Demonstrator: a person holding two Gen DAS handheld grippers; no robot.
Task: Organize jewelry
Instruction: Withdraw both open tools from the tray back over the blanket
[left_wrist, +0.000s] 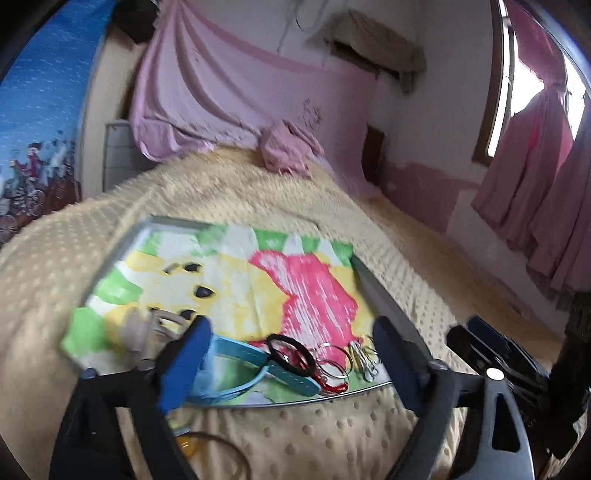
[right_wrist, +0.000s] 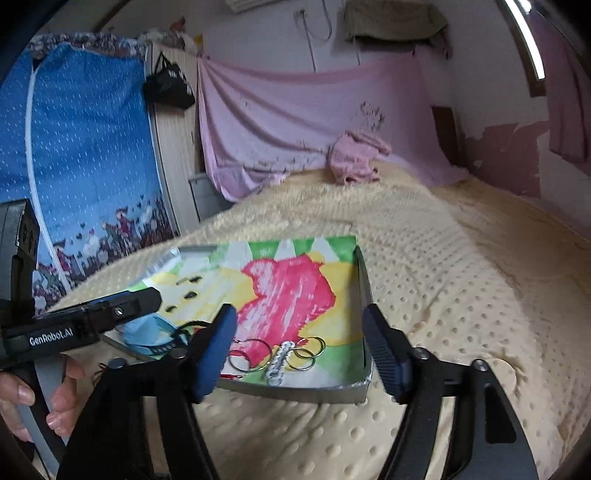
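left wrist view: teal strap (left_wrist: 258, 363), black hair tie (left_wrist: 291, 354), silver rings (left_wrist: 334, 363) in tray (left_wrist: 384, 295); both tools apart, empty

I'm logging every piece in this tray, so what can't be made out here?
- Left wrist view: the beige ridged item is motion-blurred and partly behind the left gripper finger.
- Right wrist view: the teal perforated strap is partly hidden by the left gripper's body.
- Both views: the small silver chain piece is too small to identify.

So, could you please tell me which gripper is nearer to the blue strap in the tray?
Left. The left gripper hangs open right over the blue strap, one finger overlapping it. The right gripper is open farther along, over the metal rings.
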